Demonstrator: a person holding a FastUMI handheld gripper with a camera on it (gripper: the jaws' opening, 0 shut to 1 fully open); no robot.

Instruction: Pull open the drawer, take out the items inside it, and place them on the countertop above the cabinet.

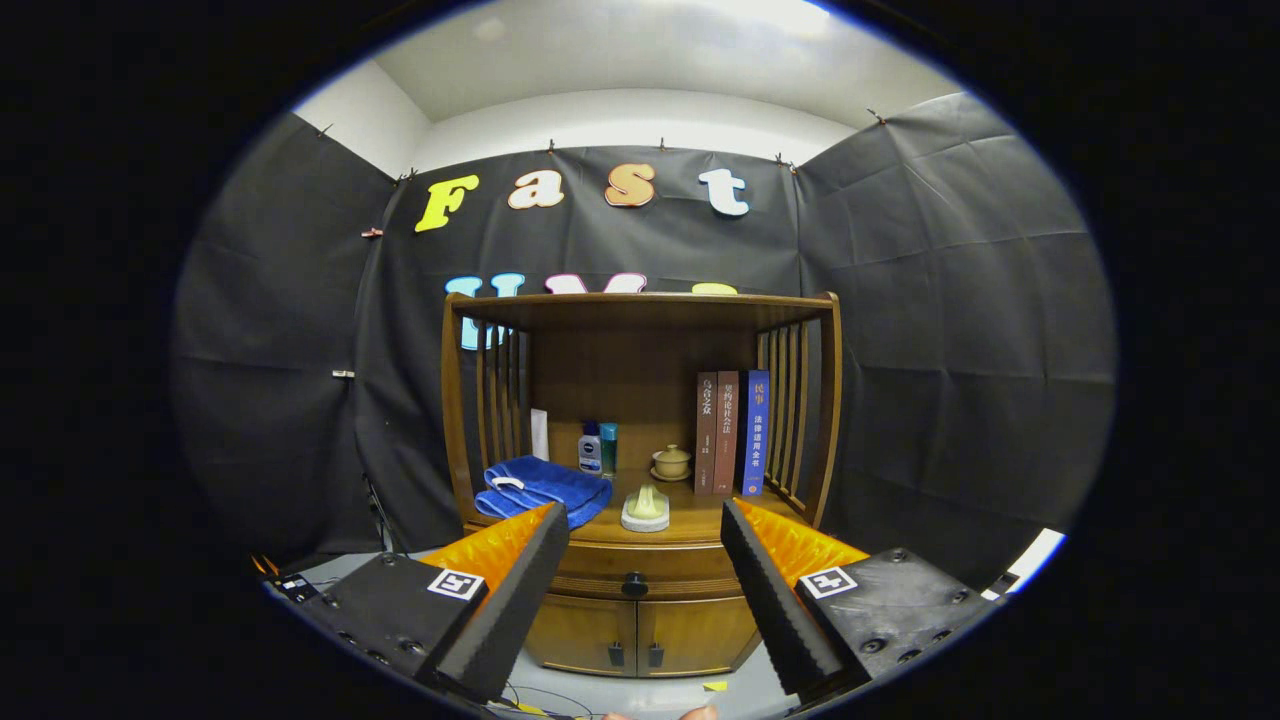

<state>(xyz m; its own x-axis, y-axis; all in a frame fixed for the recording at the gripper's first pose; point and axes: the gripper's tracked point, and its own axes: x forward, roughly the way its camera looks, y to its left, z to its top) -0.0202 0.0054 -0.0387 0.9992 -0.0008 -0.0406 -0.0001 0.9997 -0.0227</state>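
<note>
The handheld gripper (645, 560) has its two black ridged fingers (515, 590) spread wide apart and holding nothing, aimed at a small wooden cabinet (640, 600) well beyond them. Seen between the fingers, the cabinet's closed wooden drawer with a round dark knob (635, 584) sits just under the wooden countertop (700, 520), above two small doors. On the countertop lie a folded blue towel (542, 487), two small bottles (598, 448), a pale soap dish (646, 510), a small lidded ceramic pot (671, 462) and three upright books (732, 432).
</note>
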